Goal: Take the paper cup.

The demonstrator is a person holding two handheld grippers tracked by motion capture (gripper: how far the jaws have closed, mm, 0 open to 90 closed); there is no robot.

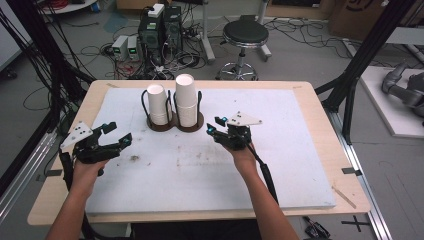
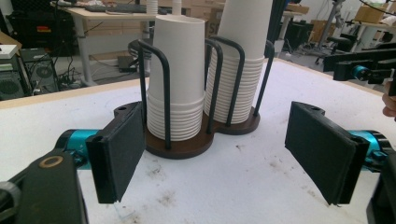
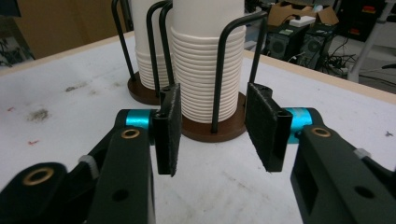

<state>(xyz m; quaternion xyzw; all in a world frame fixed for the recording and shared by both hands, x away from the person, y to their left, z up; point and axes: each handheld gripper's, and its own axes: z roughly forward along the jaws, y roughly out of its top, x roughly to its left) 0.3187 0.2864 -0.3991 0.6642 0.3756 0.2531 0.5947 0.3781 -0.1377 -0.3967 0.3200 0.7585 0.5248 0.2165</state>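
Two stacks of white paper cups (image 1: 179, 102) kept in a dark wire holder (image 1: 175, 122) at the table's (image 1: 300, 165) far middle, right gripper (image 1: 218, 126) aimed at the taller stack, fingers half apart and holding nothing, left gripper (image 1: 116, 134) held aside, fingers wide and empty

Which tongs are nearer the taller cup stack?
Right. The right tongs sit just beside the taller cup stack, not touching; the left tongs stand farther off, beyond the shorter stack.

Black wire posts (image 3: 236, 70) fence the cup stacks (image 3: 205, 70); white mat (image 1: 210, 170) apparently open.
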